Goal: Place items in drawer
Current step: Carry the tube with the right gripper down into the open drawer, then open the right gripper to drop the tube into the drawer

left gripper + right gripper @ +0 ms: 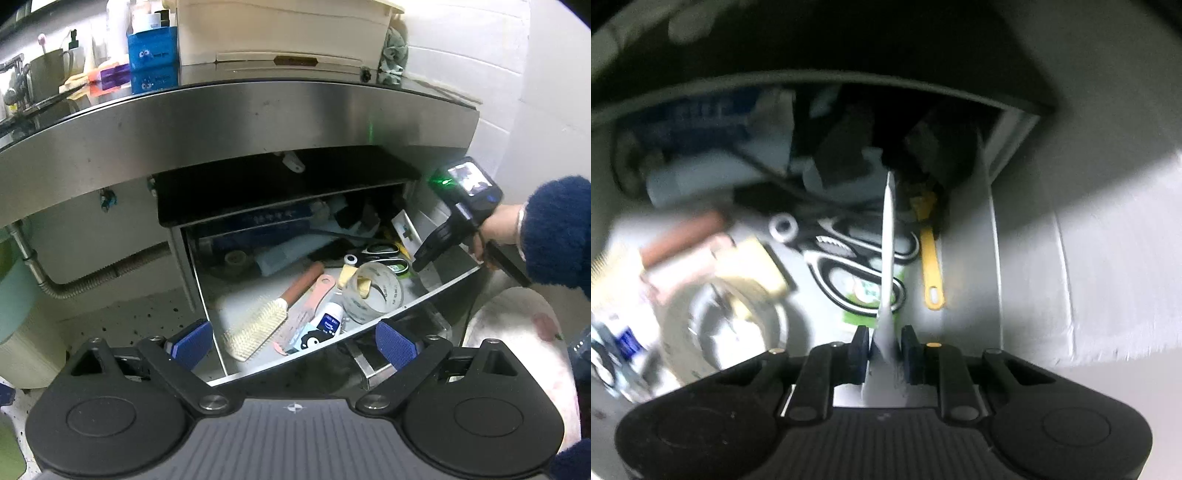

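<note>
The steel drawer (436, 291) stands pulled out under the counter, full of items. My left gripper (293, 345) is open and empty, just in front of the drawer's near edge. My right gripper (885, 350) is shut on a thin white card-like item (888, 258), held edge-on over the drawer's right side, above the black scissors (857, 258). In the left wrist view the right gripper (428, 254) reaches into the drawer's right end with the white item (406, 230) at its tips.
The drawer holds a hairbrush (258, 328), a tape roll (373, 291), a pink tool (314, 299), a small tube (328, 323), scissors (380, 251) and a yellow tool (931, 258). A cream box (280, 33) and blue basket (151, 48) stand on the counter. A pipe (92, 280) runs at left.
</note>
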`<state>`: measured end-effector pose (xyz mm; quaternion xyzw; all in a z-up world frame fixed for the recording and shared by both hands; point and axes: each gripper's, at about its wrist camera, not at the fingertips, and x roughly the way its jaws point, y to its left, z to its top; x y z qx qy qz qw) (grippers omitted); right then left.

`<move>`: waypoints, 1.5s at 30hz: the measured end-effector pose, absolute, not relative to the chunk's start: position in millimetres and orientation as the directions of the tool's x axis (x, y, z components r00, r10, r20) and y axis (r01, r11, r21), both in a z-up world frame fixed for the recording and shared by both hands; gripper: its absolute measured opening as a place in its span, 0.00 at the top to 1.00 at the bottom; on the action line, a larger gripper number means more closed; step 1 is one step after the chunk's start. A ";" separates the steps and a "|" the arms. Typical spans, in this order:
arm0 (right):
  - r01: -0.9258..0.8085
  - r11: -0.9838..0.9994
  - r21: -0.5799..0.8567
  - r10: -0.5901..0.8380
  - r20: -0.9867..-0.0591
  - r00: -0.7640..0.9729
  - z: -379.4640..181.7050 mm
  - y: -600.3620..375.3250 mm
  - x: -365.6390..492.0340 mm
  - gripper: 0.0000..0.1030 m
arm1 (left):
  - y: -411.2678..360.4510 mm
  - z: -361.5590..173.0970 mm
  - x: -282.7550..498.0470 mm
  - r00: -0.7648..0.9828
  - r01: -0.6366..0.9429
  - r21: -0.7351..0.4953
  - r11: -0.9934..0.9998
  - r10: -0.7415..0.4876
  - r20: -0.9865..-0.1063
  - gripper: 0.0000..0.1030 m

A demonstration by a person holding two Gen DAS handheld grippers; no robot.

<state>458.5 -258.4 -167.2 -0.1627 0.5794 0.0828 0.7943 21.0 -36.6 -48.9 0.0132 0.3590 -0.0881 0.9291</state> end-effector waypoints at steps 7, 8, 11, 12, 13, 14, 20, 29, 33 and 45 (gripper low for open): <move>-0.419 0.869 -0.265 -0.167 -0.952 0.256 -182.0 -246.7 468.3 0.84 | -38.0 -49.3 17.1 0.733 0.191 -0.024 0.981 -0.159 -0.661 0.07; -0.425 0.866 -0.265 -0.171 -0.954 0.247 -182.8 -245.5 469.1 0.84 | -38.3 -49.4 17.4 0.732 0.191 -0.024 0.981 -0.159 -0.663 0.07; -0.430 0.863 -0.265 -0.173 -0.955 0.242 -182.8 -244.1 468.2 0.84 | -37.6 -49.4 17.2 0.731 0.186 -0.025 0.982 -0.155 -0.664 0.07; -0.431 0.863 -0.265 -0.172 -0.955 0.243 -182.5 -244.0 467.3 0.84 | -36.7 -49.5 17.0 0.731 0.183 -0.028 0.983 -0.155 -0.665 0.06; -0.430 0.863 -0.264 -0.170 -0.955 0.245 -182.0 -244.1 466.3 0.84 | -36.0 -49.8 17.1 0.729 0.181 -0.032 0.983 -0.156 -0.667 0.06; -0.429 0.865 -0.261 -0.166 -0.955 0.246 -180.9 -244.6 465.2 0.83 | -35.1 -50.4 17.5 0.726 0.177 -0.038 0.984 -0.156 -0.670 0.06; -0.422 0.877 -0.228 -0.125 -0.958 0.258 -176.2 -242.1 459.4 0.81 | -37.1 -52.0 18.4 0.722 0.173 -0.030 0.985 -0.147 -0.676 0.06; -0.438 0.880 -0.185 -0.060 -0.957 0.283 -158.8 -222.5 452.4 0.74 | -37.3 -52.4 17.2 0.716 0.185 -0.035 0.982 -0.159 -0.679 0.06; -0.437 0.889 -0.138 0.006 -0.950 0.313 -141.3 -219.9 442.5 0.74 | -35.2 -50.5 17.0 0.724 0.169 -0.022 0.985 -0.139 -0.675 0.06; -0.366 0.927 0.082 0.291 -0.772 0.565 -72.4 -247.0 368.5 0.50 | -29.1 -50.0 20.3 0.721 0.117 -0.086 0.989 -0.144 -0.678 0.06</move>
